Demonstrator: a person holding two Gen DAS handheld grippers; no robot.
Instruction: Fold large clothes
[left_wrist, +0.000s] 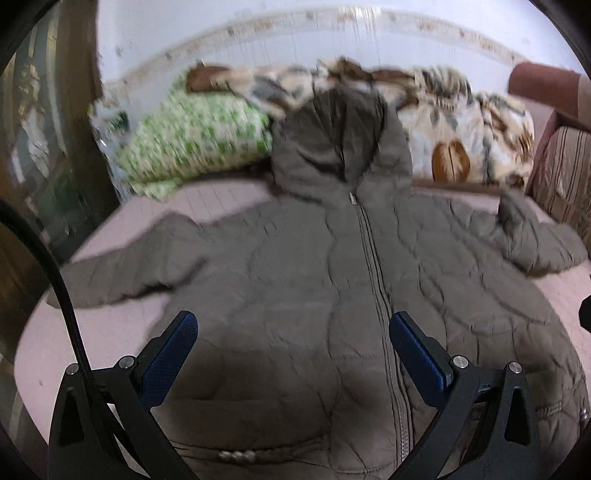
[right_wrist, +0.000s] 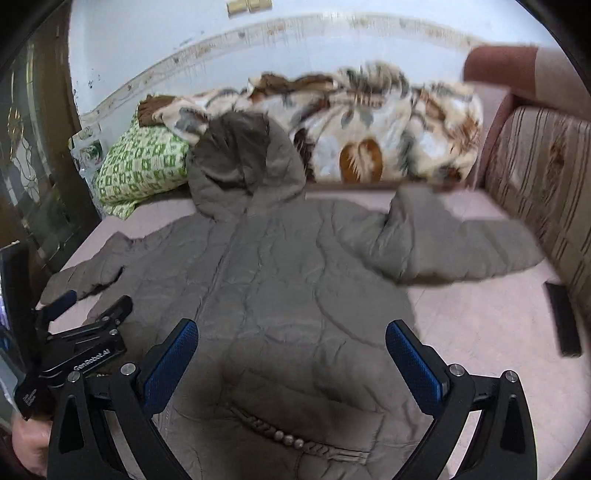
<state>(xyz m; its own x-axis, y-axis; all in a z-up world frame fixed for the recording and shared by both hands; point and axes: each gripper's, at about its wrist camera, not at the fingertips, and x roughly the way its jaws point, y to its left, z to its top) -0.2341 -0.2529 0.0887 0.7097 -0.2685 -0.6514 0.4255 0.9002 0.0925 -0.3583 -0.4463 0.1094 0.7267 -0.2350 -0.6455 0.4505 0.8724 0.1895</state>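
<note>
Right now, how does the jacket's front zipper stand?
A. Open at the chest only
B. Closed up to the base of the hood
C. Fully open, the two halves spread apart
B: the zipper runs closed up the jacket to its pull at the hood.

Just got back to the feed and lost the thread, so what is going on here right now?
A person holds a hand-held gripper in each hand above a grey hooded puffer jacket spread front-up and zipped on a pink bed surface. The left hand-held gripper and the right hand-held gripper are both open and hold nothing. Both sleeves lie out to the sides and the hood rests against the bedding behind. No fold is made yet.
</note>
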